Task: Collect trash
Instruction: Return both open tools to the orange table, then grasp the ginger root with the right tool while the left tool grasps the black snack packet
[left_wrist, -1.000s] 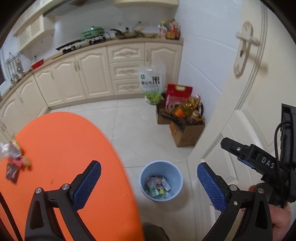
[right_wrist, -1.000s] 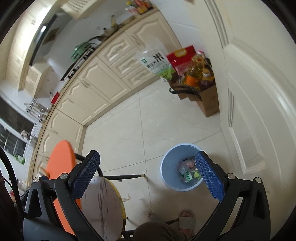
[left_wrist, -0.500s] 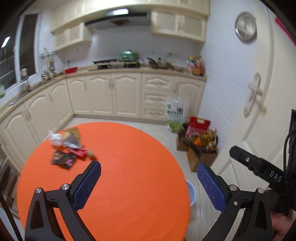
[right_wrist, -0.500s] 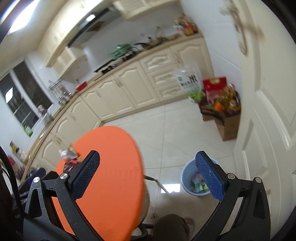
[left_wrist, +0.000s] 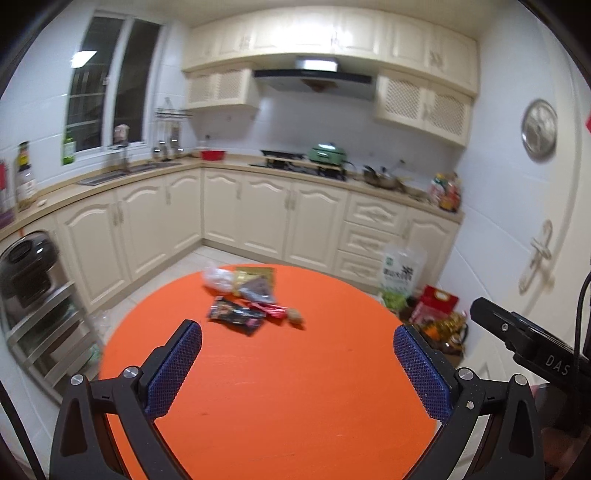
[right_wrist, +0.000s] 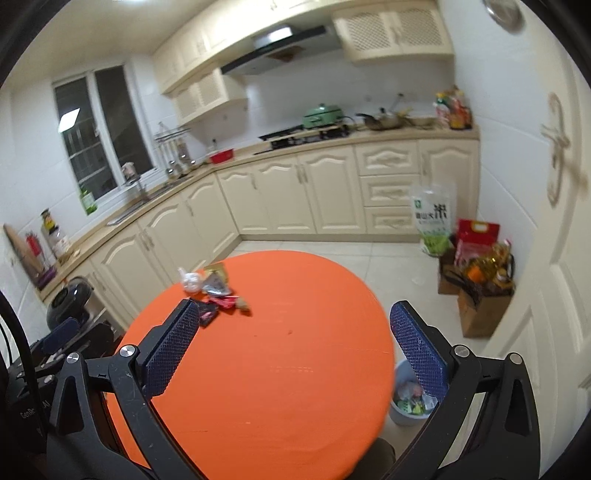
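Observation:
A small pile of trash lies on the far side of the round orange table (left_wrist: 295, 387): a black wrapper (left_wrist: 236, 315), a red wrapper (left_wrist: 271, 310), a grey-and-gold packet (left_wrist: 256, 282) and a crumpled clear bag (left_wrist: 218, 277). The pile also shows in the right wrist view (right_wrist: 214, 291). My left gripper (left_wrist: 297, 365) is open and empty above the table's near half. My right gripper (right_wrist: 293, 343) is open and empty over the table. A blue bin (right_wrist: 410, 400) holding trash stands on the floor right of the table.
Cream cabinets (left_wrist: 258, 214) run along the back and left walls. A rice bag (right_wrist: 432, 221) and boxes of groceries (right_wrist: 480, 280) stand by the white door (right_wrist: 546, 221). A black cooker (left_wrist: 26, 266) sits on a rack at the left.
Both grippers have swung up and left from the floor bin to face the table. The trash pile now lies ahead of both. Both stay open.

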